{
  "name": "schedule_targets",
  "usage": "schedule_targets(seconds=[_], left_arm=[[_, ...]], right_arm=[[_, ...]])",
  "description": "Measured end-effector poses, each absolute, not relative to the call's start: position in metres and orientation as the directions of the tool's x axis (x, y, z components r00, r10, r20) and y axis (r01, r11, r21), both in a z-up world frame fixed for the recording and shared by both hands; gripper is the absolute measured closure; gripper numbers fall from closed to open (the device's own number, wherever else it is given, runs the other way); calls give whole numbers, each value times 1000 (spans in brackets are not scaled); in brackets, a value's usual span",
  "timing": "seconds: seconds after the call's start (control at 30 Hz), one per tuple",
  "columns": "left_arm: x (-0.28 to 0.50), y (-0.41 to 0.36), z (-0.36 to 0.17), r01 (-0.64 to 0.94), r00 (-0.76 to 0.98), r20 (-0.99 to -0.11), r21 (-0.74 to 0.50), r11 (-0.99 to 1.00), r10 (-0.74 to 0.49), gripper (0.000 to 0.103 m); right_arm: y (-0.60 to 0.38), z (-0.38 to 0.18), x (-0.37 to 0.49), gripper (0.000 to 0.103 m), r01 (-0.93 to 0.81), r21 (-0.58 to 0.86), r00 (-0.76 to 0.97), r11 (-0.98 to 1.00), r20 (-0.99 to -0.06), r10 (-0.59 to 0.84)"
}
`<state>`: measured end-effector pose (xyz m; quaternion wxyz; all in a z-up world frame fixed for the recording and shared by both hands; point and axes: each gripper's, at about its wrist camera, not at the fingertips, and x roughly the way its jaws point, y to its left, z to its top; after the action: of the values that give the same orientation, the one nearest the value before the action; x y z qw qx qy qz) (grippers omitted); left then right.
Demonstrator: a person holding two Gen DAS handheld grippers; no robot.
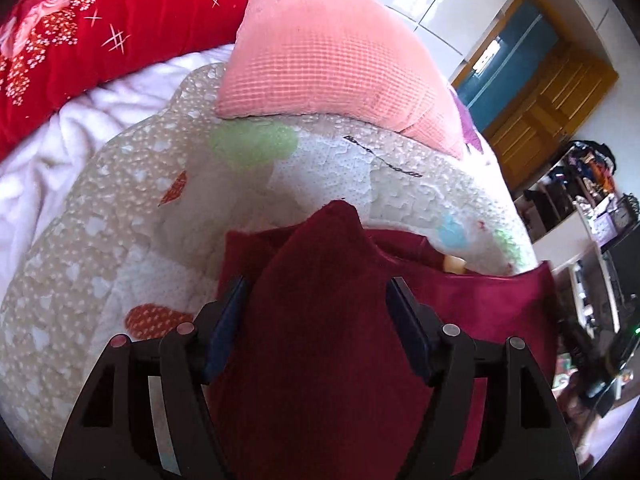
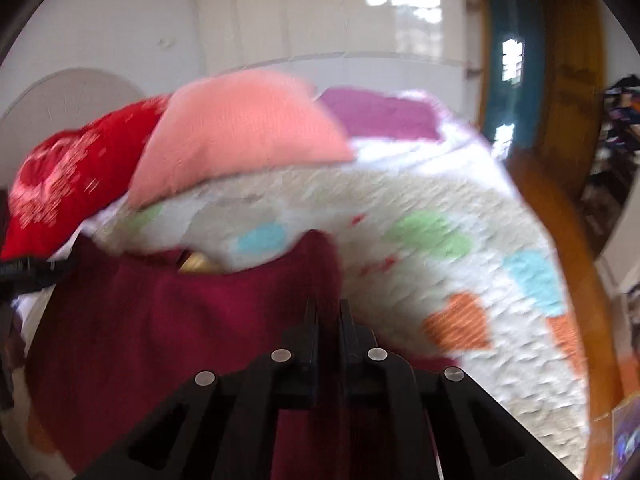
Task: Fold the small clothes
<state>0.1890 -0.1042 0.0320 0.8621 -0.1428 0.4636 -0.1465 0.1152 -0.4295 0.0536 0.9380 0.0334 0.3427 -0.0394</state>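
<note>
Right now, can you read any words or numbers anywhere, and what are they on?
No readable text anywhere.
Quilt: a dark stitched mark, no legible letters.
Shelf clutter: too small to read.
Right wrist view: too blurred.
Maroon garment: no label showing.

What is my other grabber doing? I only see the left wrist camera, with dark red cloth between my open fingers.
Observer: The right gripper has its jaws almost together, and it seems to be pinching an edge of the maroon garment.
Operator: What's next to it?
Observer: Just to its right, the quilt shows an orange patch close to the garment's edge.
Operator: Is that view nice and sharp?
Observer: No, the right wrist view is blurred, so the exact grip is hard to tell.
</note>
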Motion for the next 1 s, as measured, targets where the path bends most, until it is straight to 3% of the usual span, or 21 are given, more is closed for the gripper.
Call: schedule_targets(seconds=[0.13, 0.23, 0.3, 0.37, 0.63, 0.9, 1.0], left_arm=[[205, -118, 8, 99, 492, -807, -320, 942, -326, 32], [203, -120, 9, 108, 508, -804, -295, 949, -308, 32], [198, -117, 15, 123, 519, -795, -294, 948, -314, 32], [192, -113, 22, 130, 533, -788, -285, 950, -309, 32], [194, -106, 22, 93, 555, -790, -253, 963, -262, 32], [203, -105, 8, 82, 542, -811, -208, 975, -219, 32], [195, -102, 12, 82, 549, -810, -195, 977, -207, 32]], right_arm=[[-449, 30, 135, 96, 190, 54, 699, 980, -708, -96], [-443, 13, 143, 95, 200, -8, 649, 980, -748, -138], [-443, 24, 134, 76, 204, 2, 664, 979, -735, -137], [-442, 39, 117, 64, 200, 13, 690, 980, -712, -131], [-403, 61, 86, 63, -5, 148, 722, 989, -684, 106], [-394, 6, 140, 62, 86, 105, 661, 991, -750, 22], [-392, 10, 137, 62, 85, 99, 665, 992, -747, 18]])
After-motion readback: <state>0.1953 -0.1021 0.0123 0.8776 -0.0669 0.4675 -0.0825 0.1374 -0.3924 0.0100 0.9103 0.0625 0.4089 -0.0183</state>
